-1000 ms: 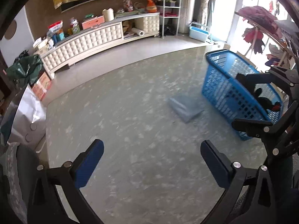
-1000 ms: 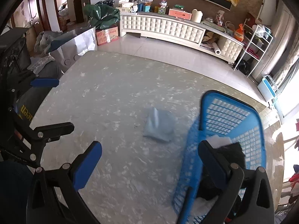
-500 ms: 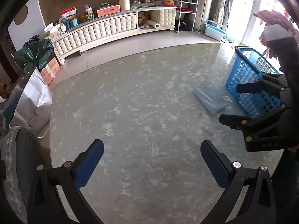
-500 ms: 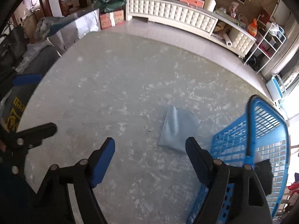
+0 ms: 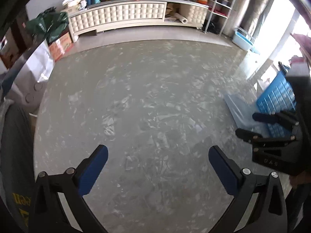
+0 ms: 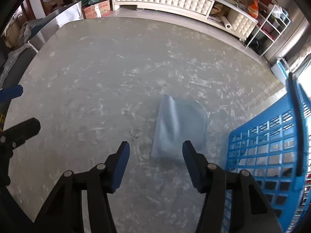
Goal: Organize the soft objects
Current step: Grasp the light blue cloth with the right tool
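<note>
A folded pale blue cloth (image 6: 179, 128) lies flat on the grey marble table (image 6: 101, 81), just left of a blue plastic basket (image 6: 272, 155). My right gripper (image 6: 155, 155) is open and empty, its fingers hovering just in front of the cloth's near edge. In the left wrist view the cloth (image 5: 238, 109) and basket (image 5: 278, 101) sit at the far right, partly behind the right gripper (image 5: 258, 124). My left gripper (image 5: 157, 163) is open and empty above the bare table middle.
The basket holds dark items, seen through its mesh. A white cabinet (image 5: 120, 17) with clutter stands beyond the table. A silver bag (image 5: 35, 77) and cardboard box (image 5: 60, 44) stand off the table's left edge. A wire rack (image 6: 272, 17) stands at the back right.
My right gripper has left the basket, swung left, narrowed its opening and come down toward the pale blue cloth. My left gripper has turned left, so cloth and basket slid to its right edge.
</note>
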`<state>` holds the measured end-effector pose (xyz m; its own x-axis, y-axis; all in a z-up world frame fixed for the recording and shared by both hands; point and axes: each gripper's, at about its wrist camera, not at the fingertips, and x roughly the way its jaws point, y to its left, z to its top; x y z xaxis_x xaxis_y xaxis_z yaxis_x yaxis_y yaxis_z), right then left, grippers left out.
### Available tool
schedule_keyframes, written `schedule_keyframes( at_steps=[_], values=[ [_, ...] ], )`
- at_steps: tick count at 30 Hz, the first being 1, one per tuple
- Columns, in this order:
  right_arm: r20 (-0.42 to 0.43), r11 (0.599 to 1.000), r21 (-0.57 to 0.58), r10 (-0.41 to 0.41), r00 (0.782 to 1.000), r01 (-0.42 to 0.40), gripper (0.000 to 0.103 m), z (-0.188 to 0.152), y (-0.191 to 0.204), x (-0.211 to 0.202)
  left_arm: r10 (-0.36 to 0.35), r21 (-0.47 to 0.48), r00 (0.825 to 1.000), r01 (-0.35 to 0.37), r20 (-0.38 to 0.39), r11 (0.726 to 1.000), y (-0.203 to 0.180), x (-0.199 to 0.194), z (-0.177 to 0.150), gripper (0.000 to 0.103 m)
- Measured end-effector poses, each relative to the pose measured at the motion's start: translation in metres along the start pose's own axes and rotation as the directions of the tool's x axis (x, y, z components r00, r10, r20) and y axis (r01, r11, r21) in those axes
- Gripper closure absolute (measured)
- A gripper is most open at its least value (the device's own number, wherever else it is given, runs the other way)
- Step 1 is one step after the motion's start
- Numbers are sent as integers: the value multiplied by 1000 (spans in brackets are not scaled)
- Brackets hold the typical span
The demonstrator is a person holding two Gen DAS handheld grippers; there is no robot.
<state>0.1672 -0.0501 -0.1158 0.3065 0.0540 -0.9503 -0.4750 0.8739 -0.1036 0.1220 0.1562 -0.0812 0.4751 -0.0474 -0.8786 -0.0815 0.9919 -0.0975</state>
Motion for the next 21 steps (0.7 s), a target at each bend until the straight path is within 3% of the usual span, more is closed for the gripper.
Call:
schedule_keyframes(
  at_steps=[7,11,16,18,21],
  values=[
    [-16,999,30,-20,1000,21,57,8,-8,22,11,17,1000,-11,-2,1000,-4,9,3,0],
    [2,999,36,-32,999,32,79,9,-14,26,5,37,999,-4,-34,999,-9,15,3,0],
    [18,1000,26,-1,1000,0,89,10,-16,26,10,70,1000,-8,-29,997,-16,12,1,0],
    [16,999,37,11,1000,-11,98,8,-14,26,7,74,1000,-5,-27,997,-16,11,1,0],
    [16,997,67,25,1000,-26,100,6,-14,23,0,77,1000,1,-17,997,-17,7,2,0]
  ],
)
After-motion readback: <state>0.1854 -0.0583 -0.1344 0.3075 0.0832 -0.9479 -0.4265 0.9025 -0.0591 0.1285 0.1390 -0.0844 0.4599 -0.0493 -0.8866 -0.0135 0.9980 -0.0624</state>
